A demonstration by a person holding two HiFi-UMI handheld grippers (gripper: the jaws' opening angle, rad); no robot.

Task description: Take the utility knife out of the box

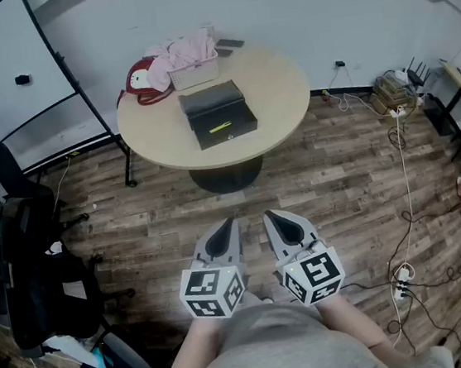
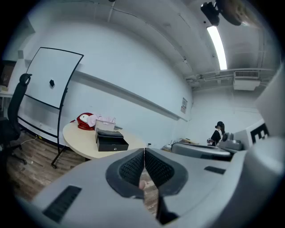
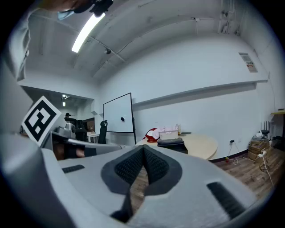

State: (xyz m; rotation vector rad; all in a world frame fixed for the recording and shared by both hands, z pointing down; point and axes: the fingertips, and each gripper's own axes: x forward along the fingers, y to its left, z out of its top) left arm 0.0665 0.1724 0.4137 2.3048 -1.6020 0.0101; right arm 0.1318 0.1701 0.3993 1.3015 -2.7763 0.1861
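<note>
Streak of yellow [image 1: 220,127] in the box [image 1: 212,100], perhaps the knife; left tongs [image 1: 229,221], right tongs [image 1: 269,214] closed, empty.

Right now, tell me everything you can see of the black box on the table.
The black box is rectangular, matte and hard-looking, with a greyer top panel at the back and a small pale dot on its near face. A thin yellow-green strip shows on its near part. It sits flat on the round table, just before a white basket.
</note>
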